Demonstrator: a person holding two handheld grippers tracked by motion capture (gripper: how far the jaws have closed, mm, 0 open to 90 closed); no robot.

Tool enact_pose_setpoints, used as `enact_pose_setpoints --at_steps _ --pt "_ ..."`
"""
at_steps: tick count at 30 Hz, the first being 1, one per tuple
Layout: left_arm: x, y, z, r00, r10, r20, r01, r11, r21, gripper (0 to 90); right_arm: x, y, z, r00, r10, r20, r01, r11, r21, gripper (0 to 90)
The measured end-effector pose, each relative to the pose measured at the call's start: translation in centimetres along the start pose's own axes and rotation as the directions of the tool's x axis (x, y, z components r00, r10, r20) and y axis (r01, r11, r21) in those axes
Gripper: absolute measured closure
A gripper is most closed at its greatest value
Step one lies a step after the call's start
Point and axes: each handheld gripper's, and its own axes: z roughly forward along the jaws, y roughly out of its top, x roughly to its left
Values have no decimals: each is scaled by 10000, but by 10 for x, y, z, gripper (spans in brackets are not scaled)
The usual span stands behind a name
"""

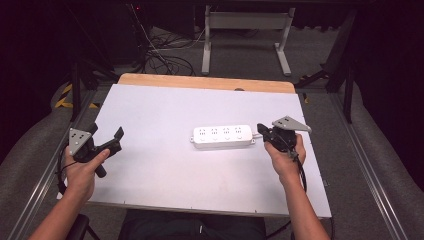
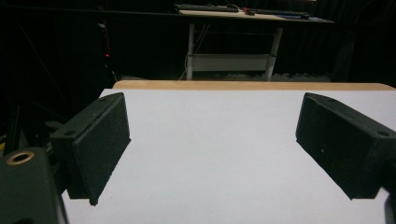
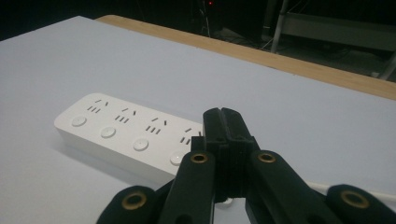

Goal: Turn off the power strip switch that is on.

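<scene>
**Right gripper sits at the end of the power strip**

A white power strip lies near the middle of the white table. It has four sockets and four round buttons on top. Its long side runs left to right across the table, from the person's seat.

The right gripper is just beside the right end of the strip, where a thin white cord comes out. In the right gripper view its tip sits over that end. It looks very close, but it is hard to tell if it touches. Its jaws are pressed tight together, and nothing is between them. The right hand holds the gripper low, pointing left, along the strip.

The left gripper is well apart from the strip, off to its left. Its jaws stand wide open and hold nothing. In the left gripper view there is just bare table between its two black pads. The left hand holds it pointing toward the strip.

So the right hand is much nearer. With its jaws closed, it looks ready to push the strip or press a button, not to grab it.
</scene>
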Motion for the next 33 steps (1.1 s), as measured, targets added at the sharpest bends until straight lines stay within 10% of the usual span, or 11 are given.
enact_pose_setpoints --at_steps 20,33 --pt "1 -1 0 10000 -10 18 10 10000 58 113 19 -5 65 9961 -584 -657 714 9736 2169 900" --pt "1 -1 0 10000 7 25 -7 10000 71 117 21 -9 77 9960 -595 -672 747 9643 2540 900"
